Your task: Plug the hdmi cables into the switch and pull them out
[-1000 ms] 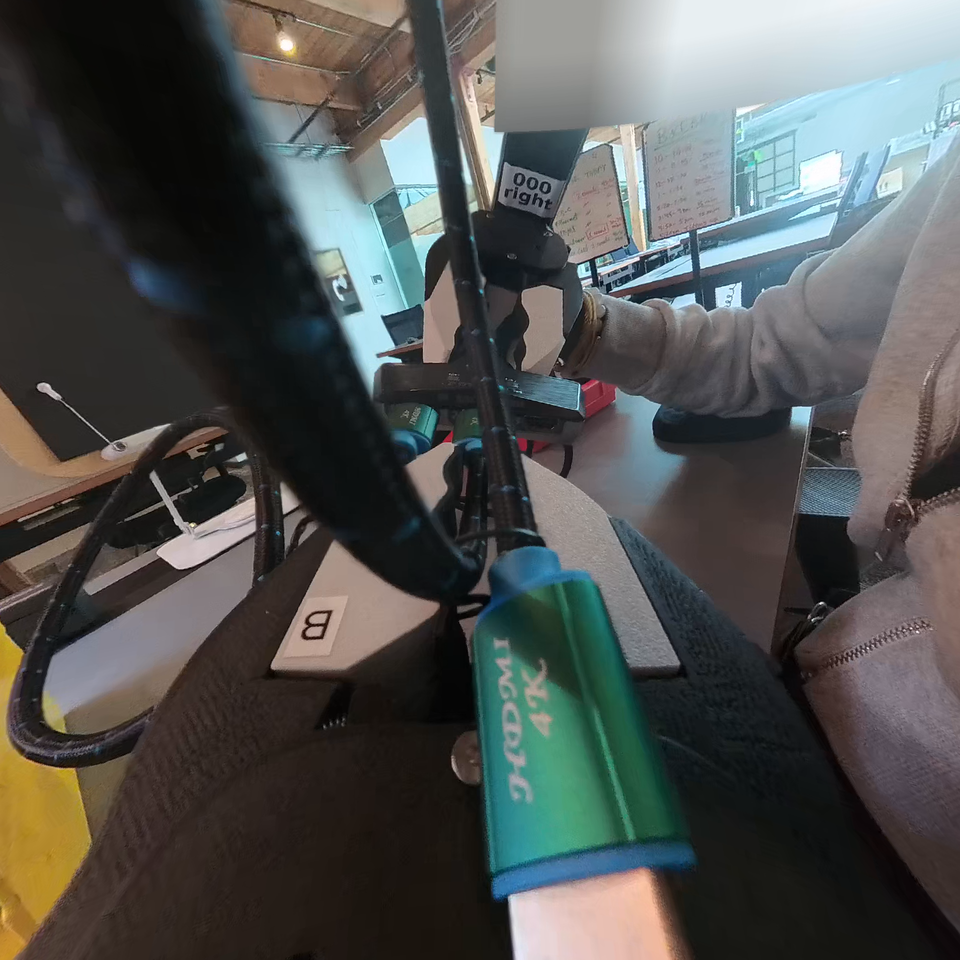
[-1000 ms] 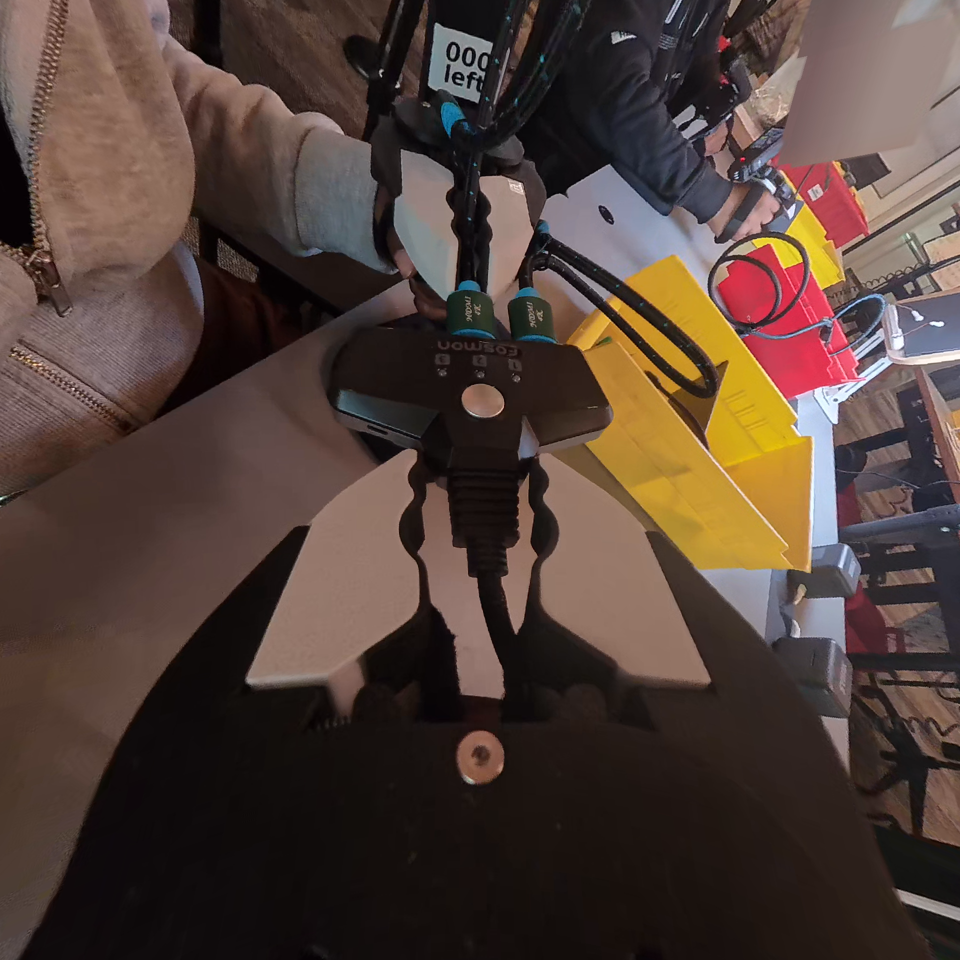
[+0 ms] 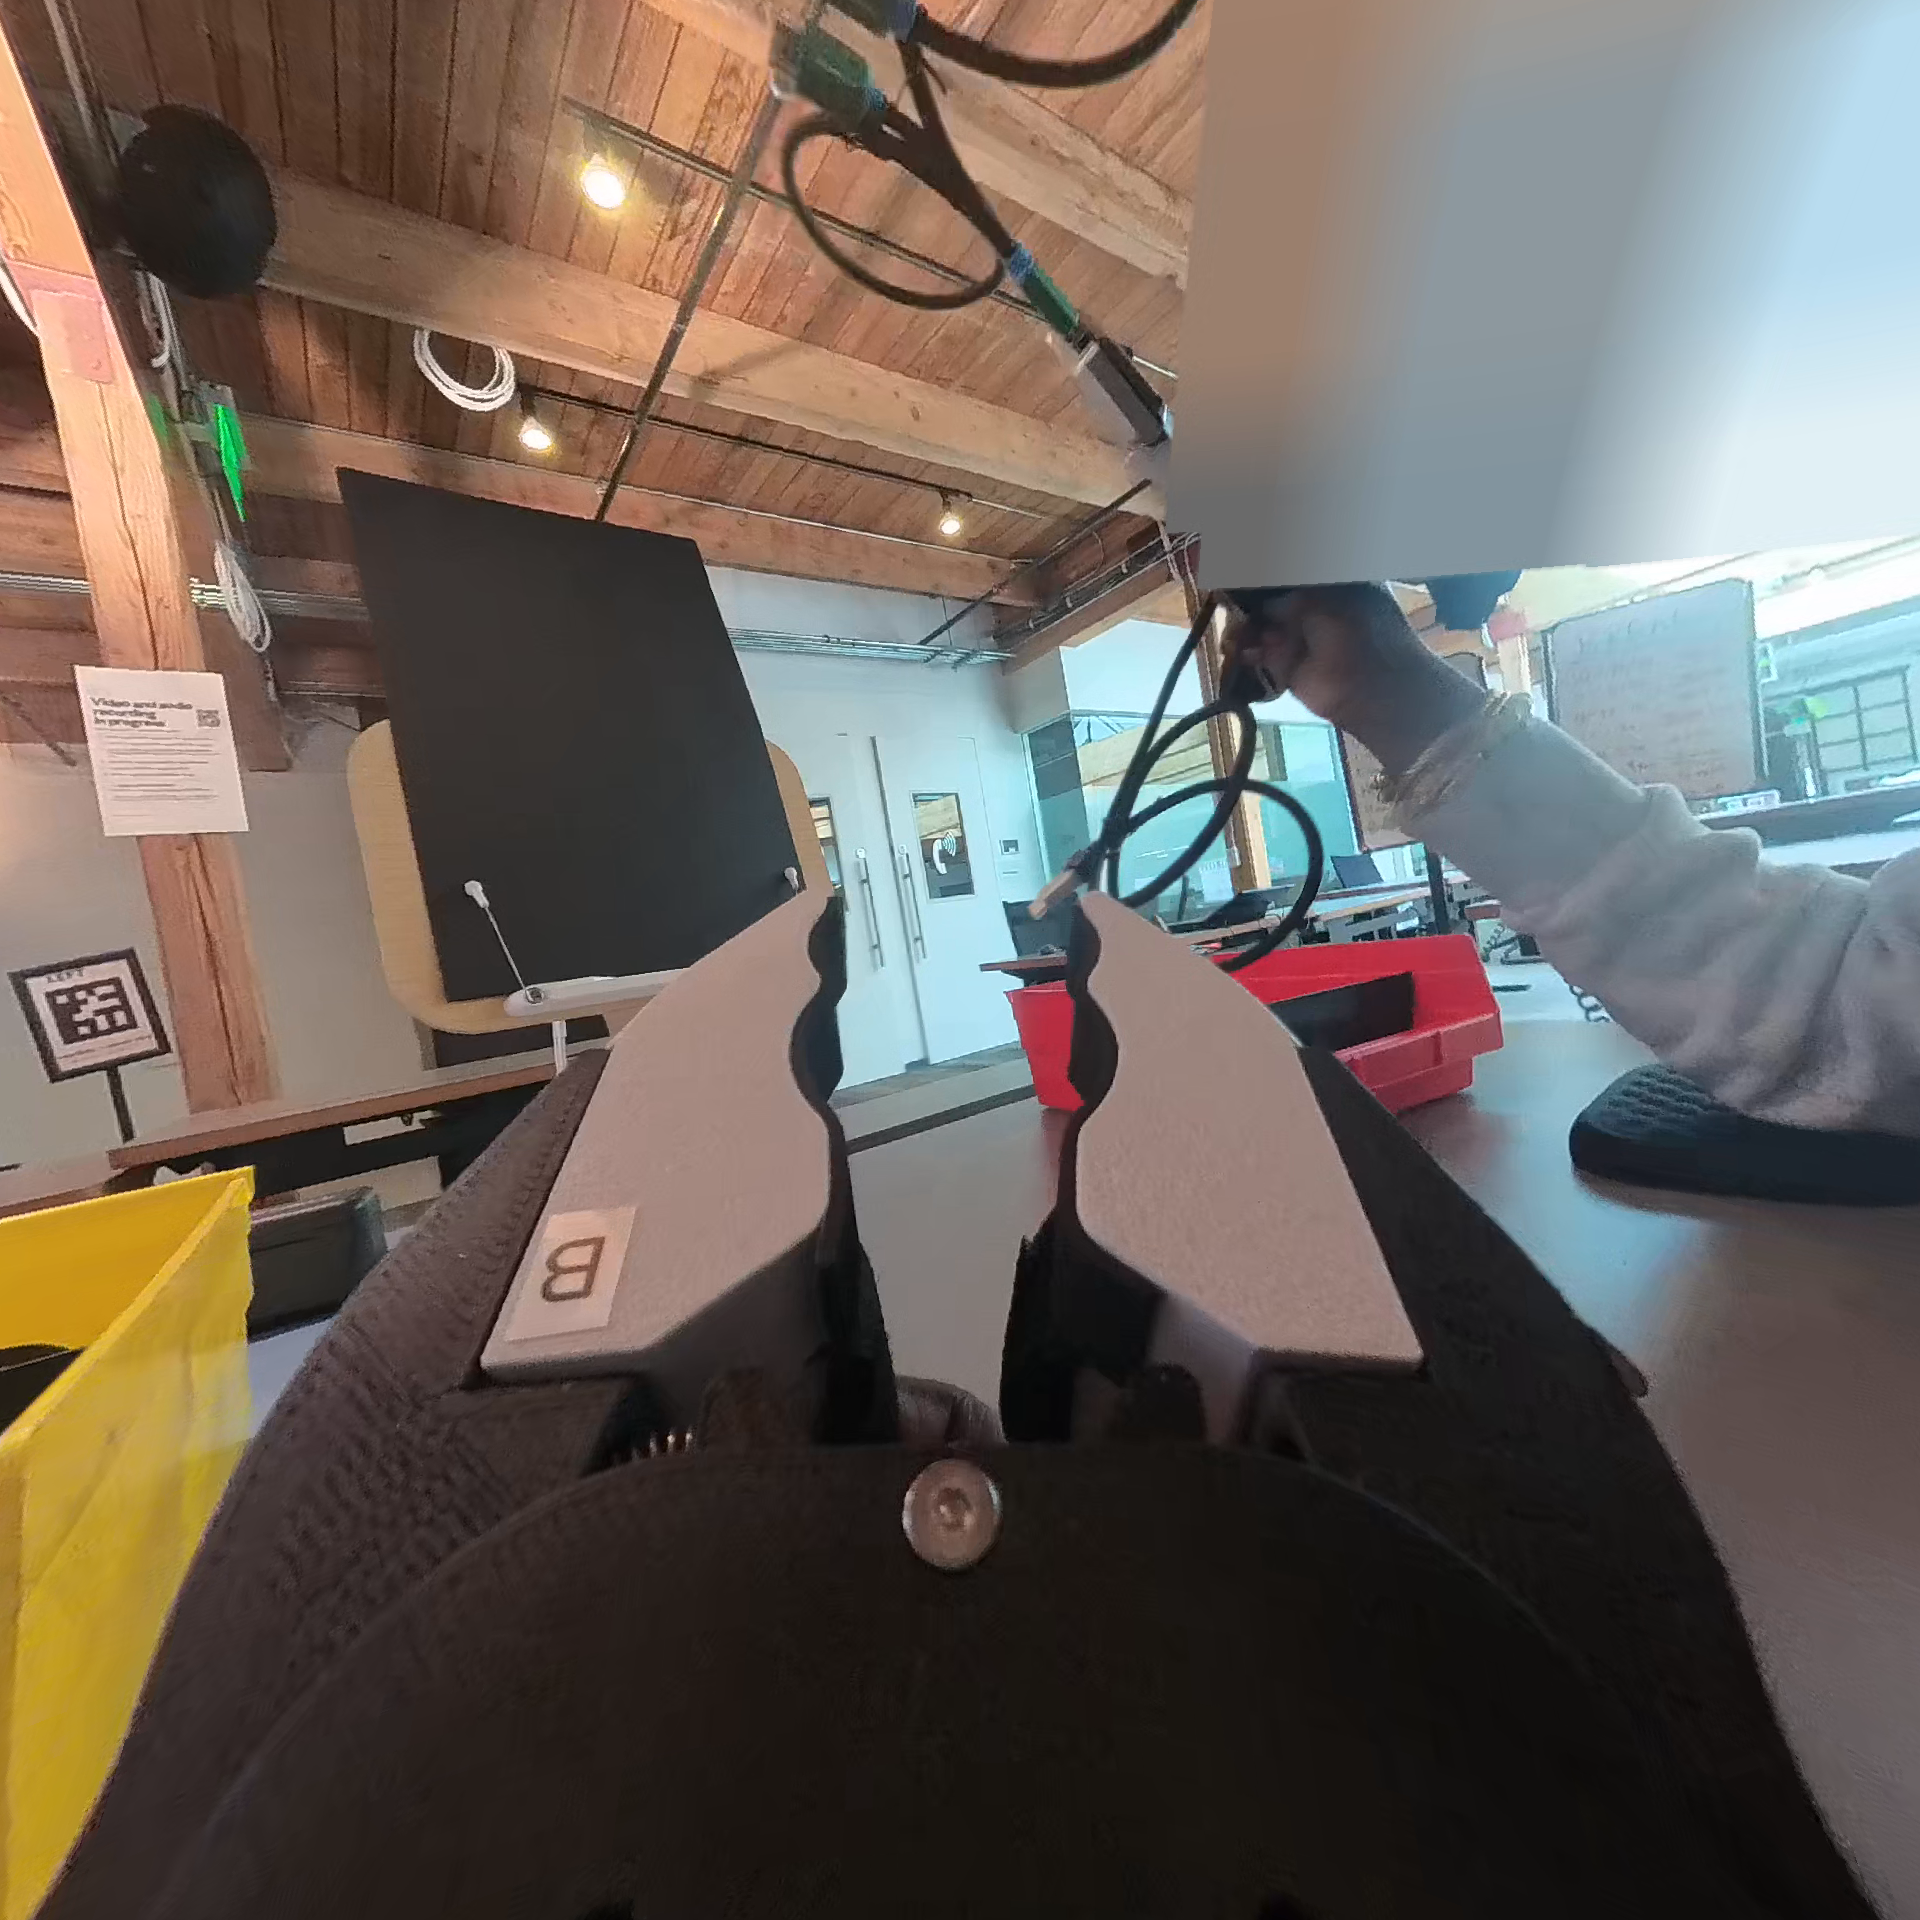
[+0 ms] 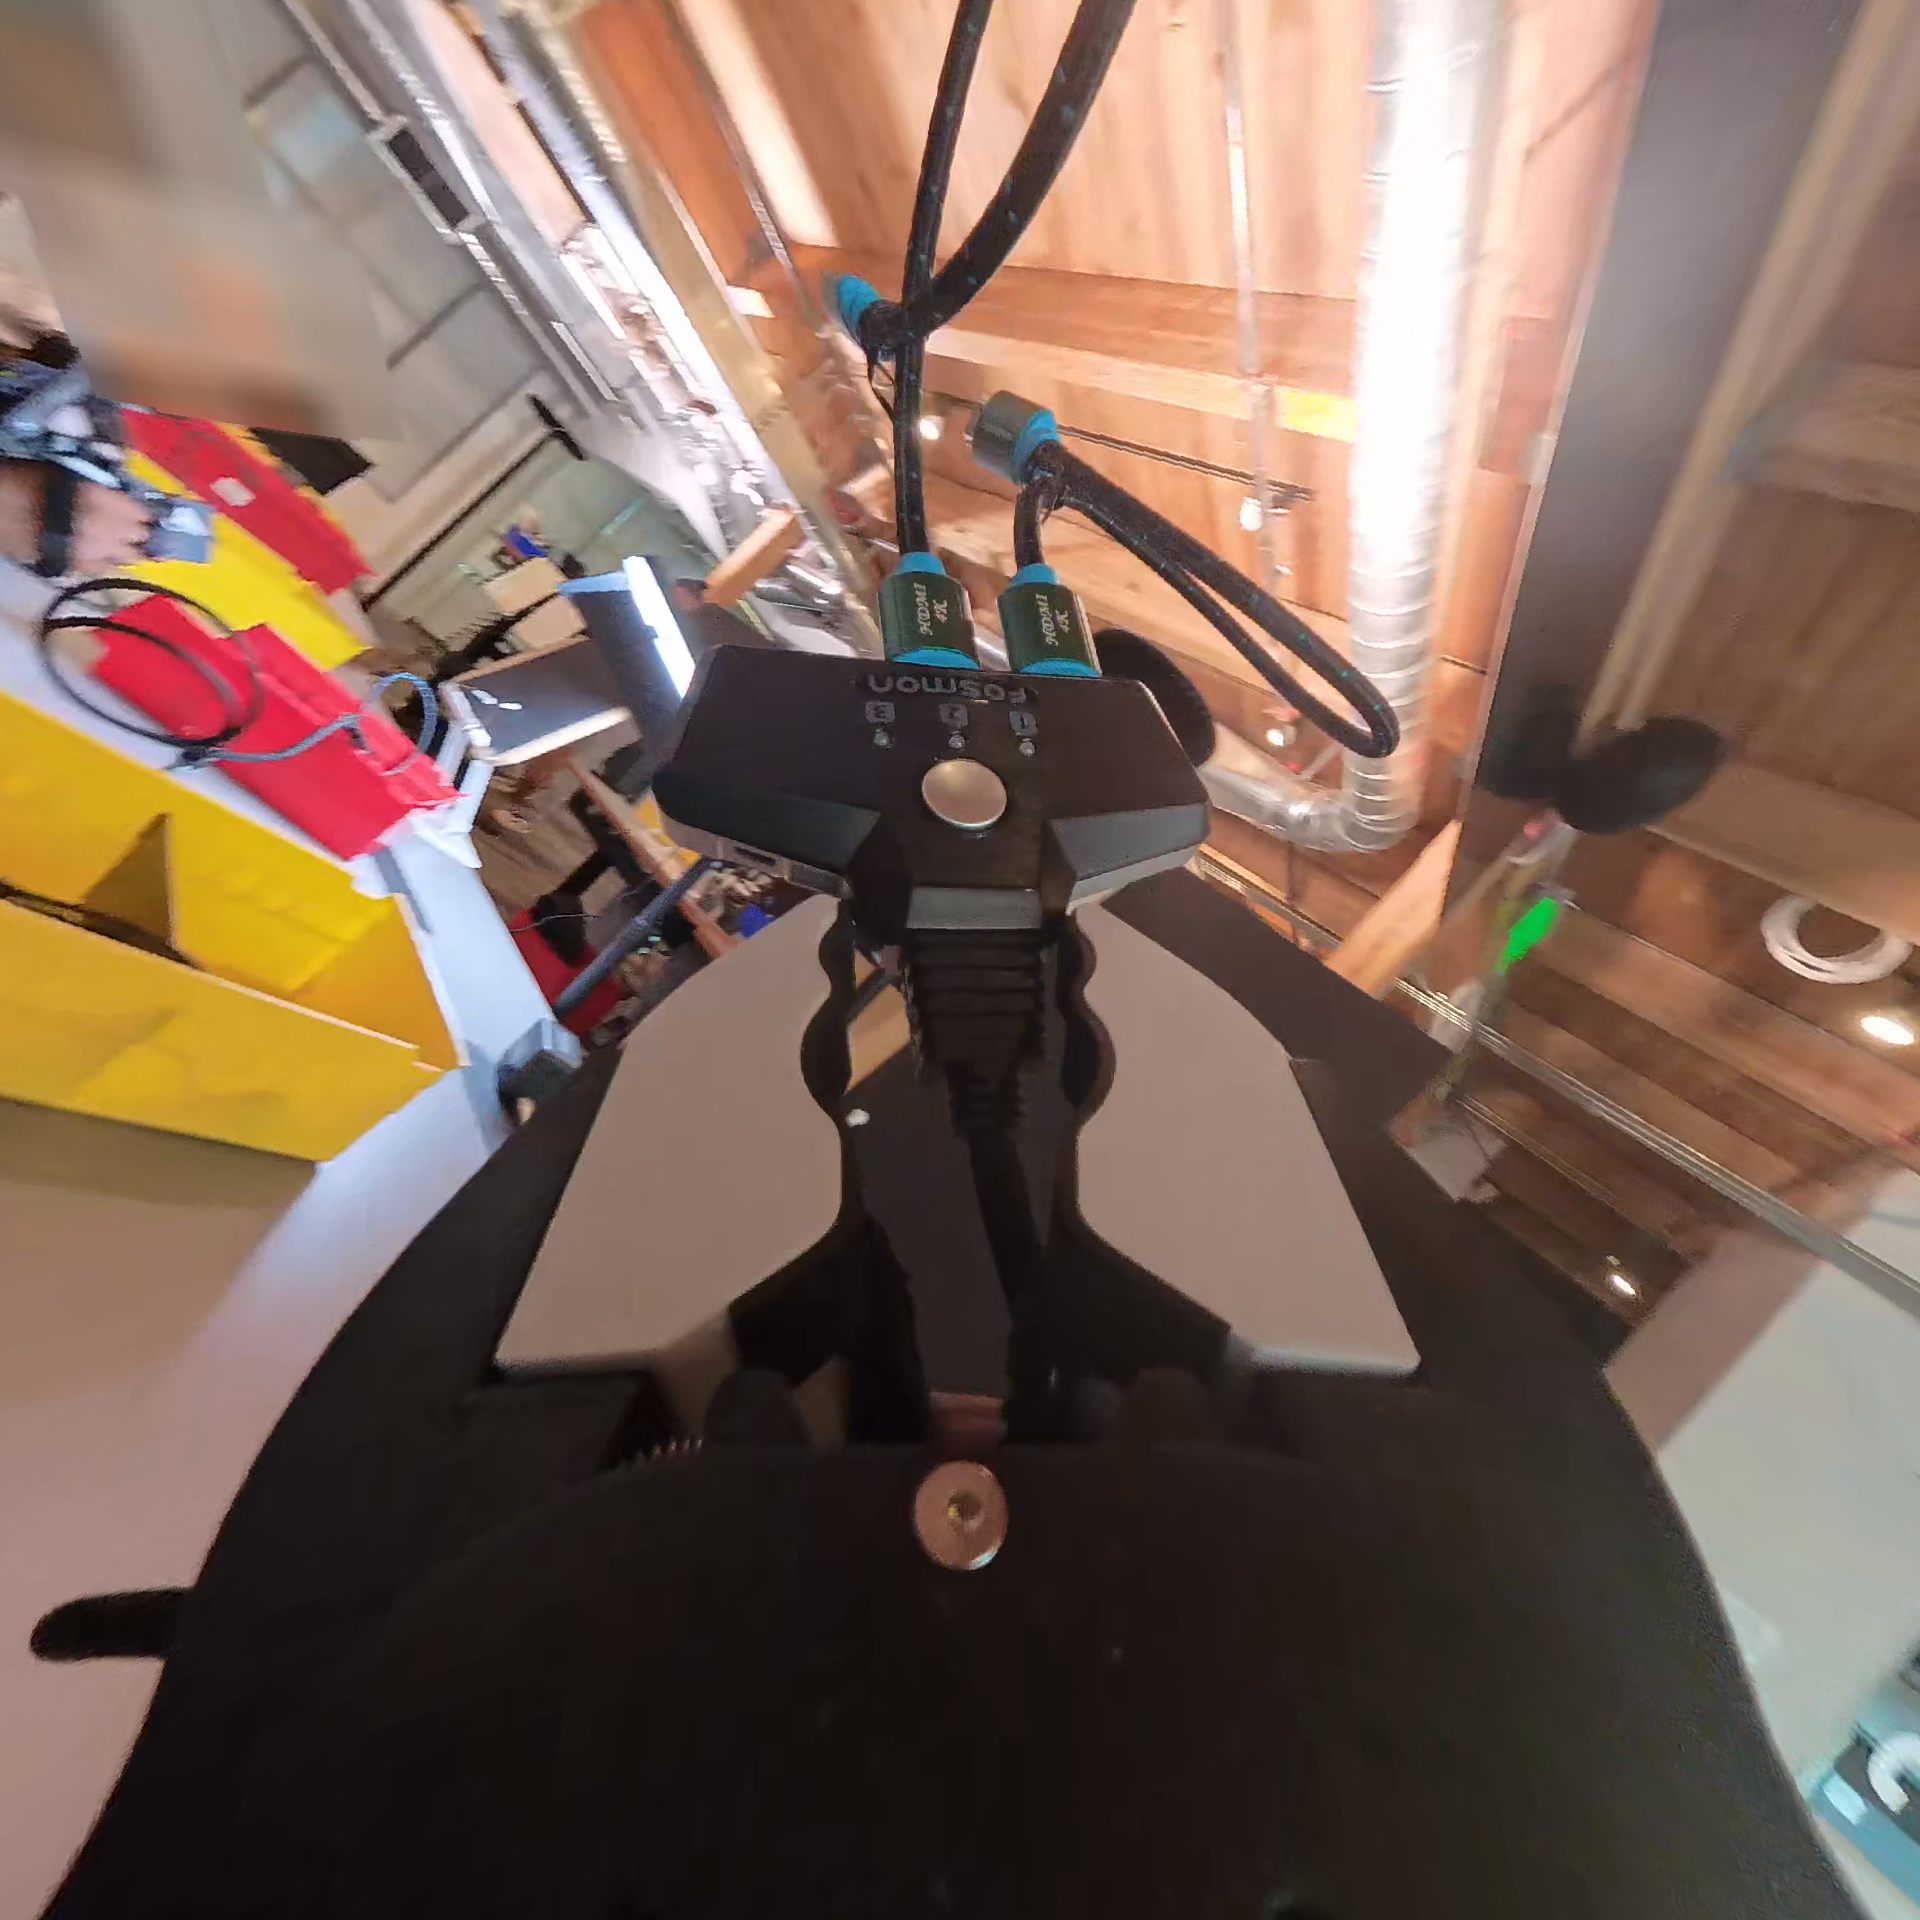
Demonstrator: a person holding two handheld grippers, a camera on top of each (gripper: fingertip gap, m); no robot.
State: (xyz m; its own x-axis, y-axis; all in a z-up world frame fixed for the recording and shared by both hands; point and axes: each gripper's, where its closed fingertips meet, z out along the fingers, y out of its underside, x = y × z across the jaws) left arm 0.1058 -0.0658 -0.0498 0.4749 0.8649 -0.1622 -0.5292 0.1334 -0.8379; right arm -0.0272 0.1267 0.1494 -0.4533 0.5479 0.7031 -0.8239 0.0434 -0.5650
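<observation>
My right gripper (image 4: 961, 961) is clenched on the ribbed black strain relief at the back of the switch (image 4: 930, 774), and I have the whole thing lifted high, camera tipped up toward the wooden ceiling. The switch is a flat black box with angled grey corners, a round silver button in the middle and three small indicator marks above it. Two HDMI plugs (image 4: 982, 629) sit side by side in its far edge, both seated: green metallic shells with bright blue collars. Their cables (image 4: 1195, 582) are black braid flecked with blue; one runs straight up out of view, the other loops off to the right. Two more plug ends with blue collars hang loose in the air above the switch.

My left gripper (image 3: 956, 914) is released, its jaws apart with nothing between them, hovering over the dark surface (image 3: 1662, 1351). From there I see the switch's own thin black lead (image 3: 1205, 831) dangling in loops from under the raised hand (image 3: 1340, 655), its small connector hanging free near my fingertips. A red bin (image 3: 1434, 1029) sits on the surface behind it, a yellow bin (image 3: 114, 1403) at my left.
</observation>
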